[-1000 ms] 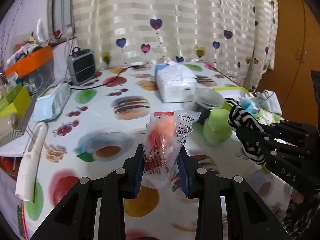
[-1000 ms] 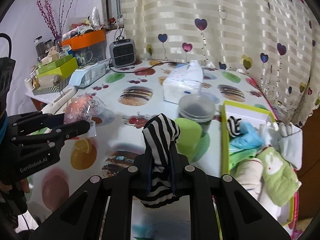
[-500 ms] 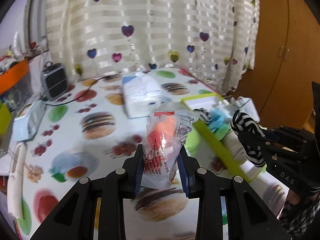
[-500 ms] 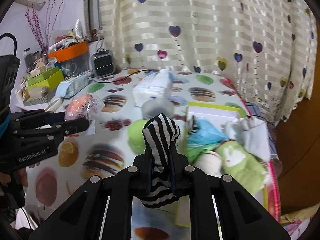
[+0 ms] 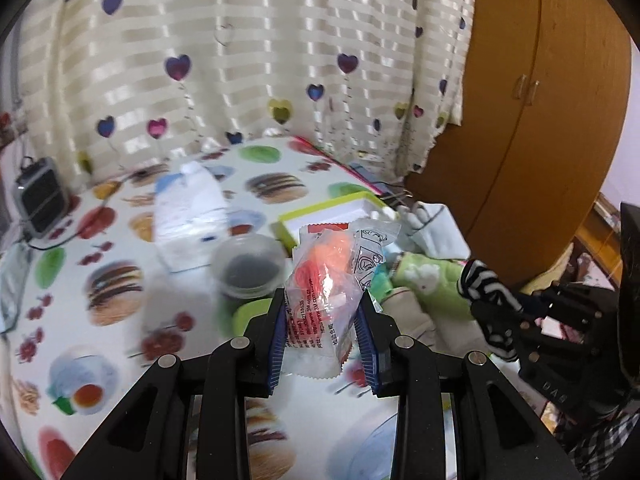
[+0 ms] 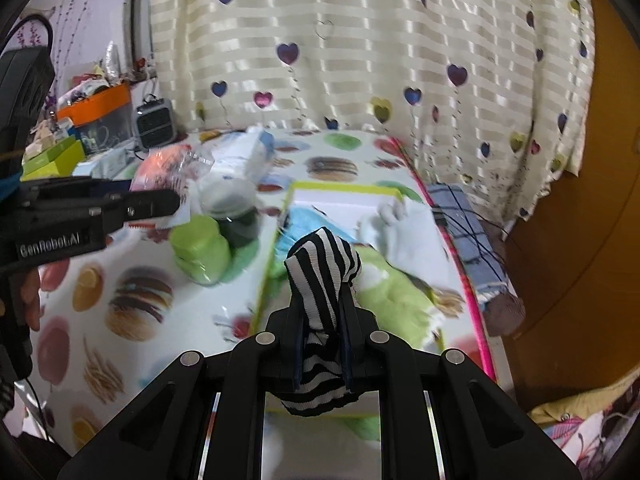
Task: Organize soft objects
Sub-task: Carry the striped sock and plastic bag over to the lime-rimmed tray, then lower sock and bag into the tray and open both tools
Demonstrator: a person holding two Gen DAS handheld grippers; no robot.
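Rt hand-held gripper [image 6: 322,354] w/ striped sock [image 6: 322,276] upright, long axis vertical

Table [image 6: 352,176]: box [image 6: 340,196] at right side, holding folded cloths [image 6: 396,296]. Left of box, lidded jar [image 6: 200,252], with clear tub [image 6: 228,200] just behind it. Behind tub, tissue pack [image 5: 188,216]. Small heater [image 6: 154,122] at far left rear, before curtain [image 6: 360,40]. Checked cloth [image 6: 468,232] beyond table's right edge, beside box. Wardrobe [image 5: 540,120] right of curtain. Held above table: packet [image 5: 328,292] at left, over tub and jar; striped sock [image 6: 324,292] at right, over box.
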